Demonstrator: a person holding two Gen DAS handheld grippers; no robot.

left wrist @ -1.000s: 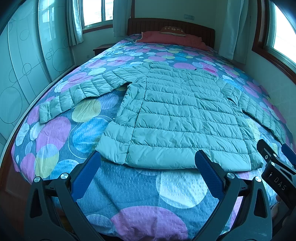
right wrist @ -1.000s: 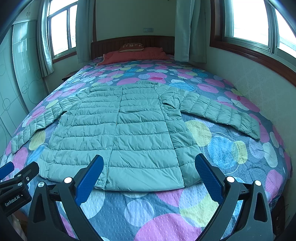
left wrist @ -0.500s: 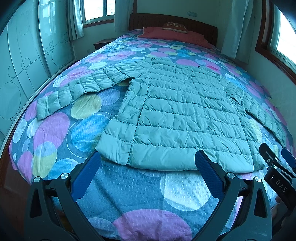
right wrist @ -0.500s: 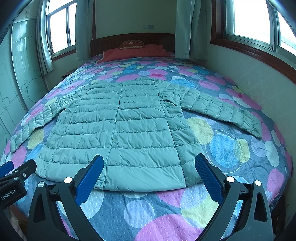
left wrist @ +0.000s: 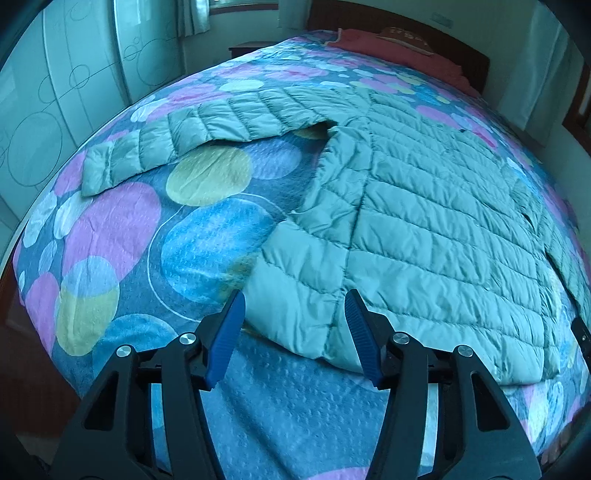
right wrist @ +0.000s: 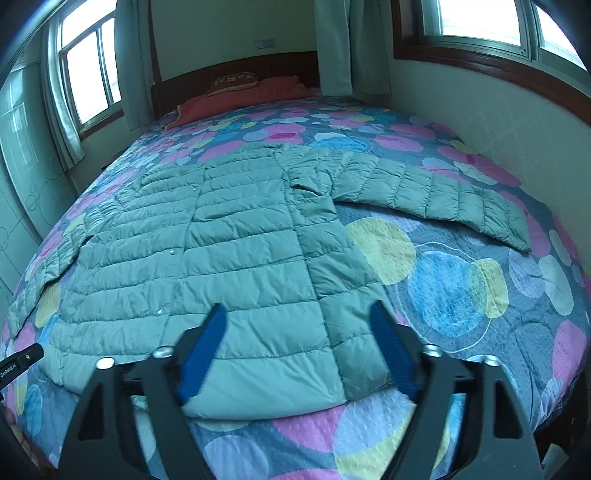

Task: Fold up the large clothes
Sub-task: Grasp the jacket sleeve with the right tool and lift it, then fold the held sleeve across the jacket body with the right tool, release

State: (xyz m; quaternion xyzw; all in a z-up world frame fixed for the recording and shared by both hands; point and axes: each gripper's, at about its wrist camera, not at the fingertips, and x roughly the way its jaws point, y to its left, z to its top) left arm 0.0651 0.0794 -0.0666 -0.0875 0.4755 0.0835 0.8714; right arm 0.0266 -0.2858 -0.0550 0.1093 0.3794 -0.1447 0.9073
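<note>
Quilted pale-green fabric fills most of both views: a padded jacket (left wrist: 424, 236) lies flat and spread out on a bed (left wrist: 110, 236) covered in a blue spread with pink, yellow and blue circles. In the left wrist view, a sleeve (left wrist: 192, 136) stretches toward the upper left of the frame, its cuff resting on the spread, while the jacket body occupies the centre and right. At the bottom centre of that frame the left gripper (left wrist: 295, 332) has its jaws spread, one blue pad on each side of the jacket's near hem corner, not closed on it. At the right edge of the frame a sliver of the other black tool shows. In the right wrist view, the jacket body sits left of centre and the other sleeve (right wrist: 436, 192) reaches toward the right of the frame, near the wall under a wood-framed window (right wrist: 480, 22). A red pillow (right wrist: 236, 99) lies against the dark headboard at the upper centre. The right gripper (right wrist: 299, 350) at the bottom centre also has its jaws spread, straddling the hem near the jacket's lower right corner.
</note>
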